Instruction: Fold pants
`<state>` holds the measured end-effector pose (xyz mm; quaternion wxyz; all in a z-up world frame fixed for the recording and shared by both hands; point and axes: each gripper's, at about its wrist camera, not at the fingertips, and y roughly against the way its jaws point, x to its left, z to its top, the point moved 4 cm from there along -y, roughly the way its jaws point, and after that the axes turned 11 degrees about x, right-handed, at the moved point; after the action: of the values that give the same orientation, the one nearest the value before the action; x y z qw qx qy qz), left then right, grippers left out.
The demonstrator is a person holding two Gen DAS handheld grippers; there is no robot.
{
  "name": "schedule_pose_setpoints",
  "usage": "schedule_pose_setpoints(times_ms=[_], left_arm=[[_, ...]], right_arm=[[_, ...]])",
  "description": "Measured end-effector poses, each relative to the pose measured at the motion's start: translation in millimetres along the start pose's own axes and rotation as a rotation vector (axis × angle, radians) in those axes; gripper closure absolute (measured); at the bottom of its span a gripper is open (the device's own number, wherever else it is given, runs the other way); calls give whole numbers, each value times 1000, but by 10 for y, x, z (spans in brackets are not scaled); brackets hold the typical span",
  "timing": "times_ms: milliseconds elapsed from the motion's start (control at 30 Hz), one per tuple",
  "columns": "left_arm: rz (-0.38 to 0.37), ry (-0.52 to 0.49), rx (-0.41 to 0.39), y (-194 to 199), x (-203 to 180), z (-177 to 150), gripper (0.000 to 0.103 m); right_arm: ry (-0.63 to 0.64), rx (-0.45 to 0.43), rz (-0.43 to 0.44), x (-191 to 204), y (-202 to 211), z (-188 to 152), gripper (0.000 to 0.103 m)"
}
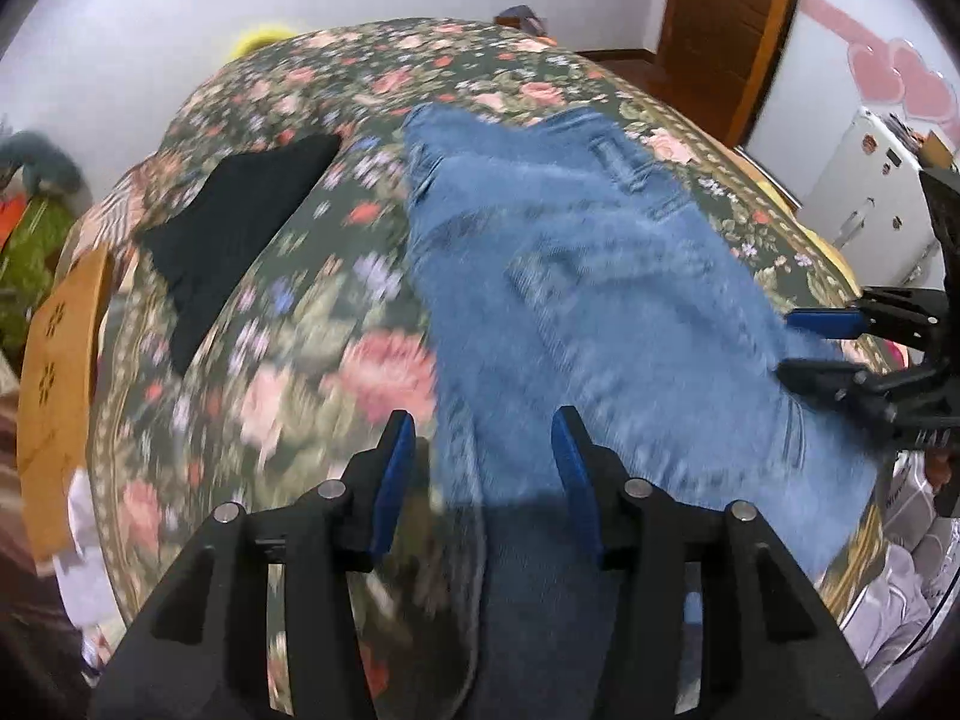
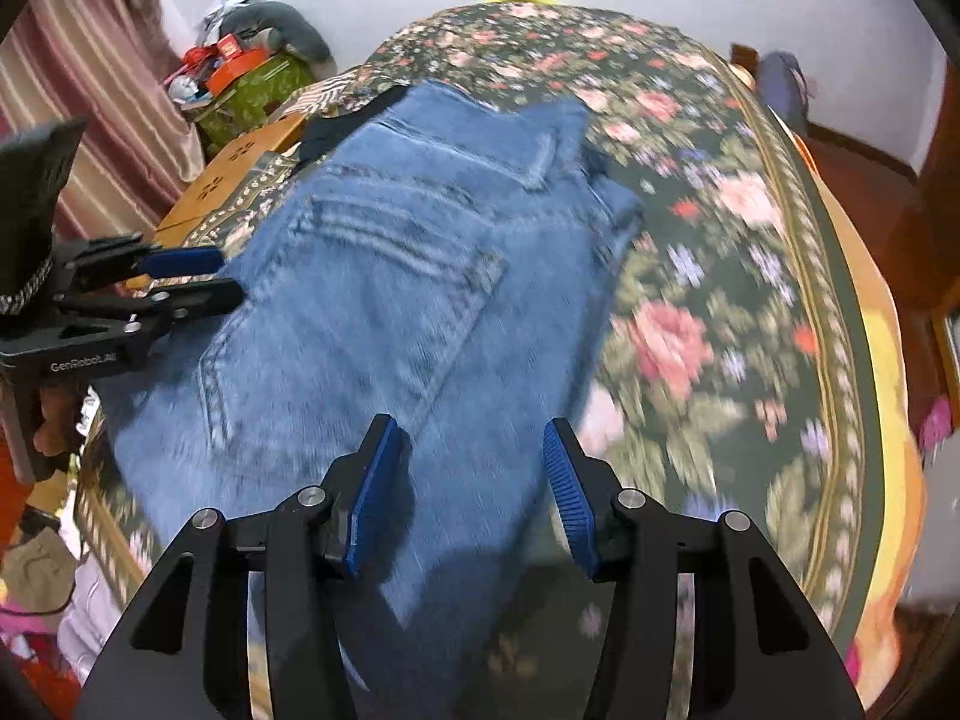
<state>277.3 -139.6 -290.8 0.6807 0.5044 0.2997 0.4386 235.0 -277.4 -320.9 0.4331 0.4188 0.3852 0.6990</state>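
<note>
Blue jeans (image 1: 576,276) on floral bedspread (image 1: 312,360), black garment (image 1: 240,222) beside

Both grippers, left (image 1: 483,429) and right (image 2: 468,441), gape (empty).

light: even, soft | blur: strong motion smear | edges: fisheye bending, dark corners | source: perhaps overhead

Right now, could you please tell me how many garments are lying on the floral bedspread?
2: the jeans in the middle, under both grippers, and a black garment lying apart on their left in the left wrist view. More may be hidden beyond the bedspread's edges.
</note>
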Motion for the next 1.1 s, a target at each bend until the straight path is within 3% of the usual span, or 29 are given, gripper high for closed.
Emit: schedule_pose_setpoints(times_ms=[200,367,467,533,600,900,1000,1100], left_arm=[[-8,35,-25,55,53,-280,49],[19,3,-26,210,37,-112,49],[-10,7,-46,360,82,98,48],[-50,30,-56,409,122,265,33],[-77,43,-57,383,148,422,29],[-183,71,136,-311,232,762,29],[-214,72,136,-382,233,788,22],[-233,54,138,-437,186,839,22]], right_arm=[[-64,-6,39,-57,35,-193,56],[-14,9,-19,28,115,-69,53],[-21,-20,-14,-23,226,50,53],[-34,-36,1,-69,264,153,48],[-56,-48,16,-135,263,272,42],[-193,35,157,-473,-216,490,38],[-207,55,214,-533,-321,507,38],[-225,62,272,-595,-382,542,35]])
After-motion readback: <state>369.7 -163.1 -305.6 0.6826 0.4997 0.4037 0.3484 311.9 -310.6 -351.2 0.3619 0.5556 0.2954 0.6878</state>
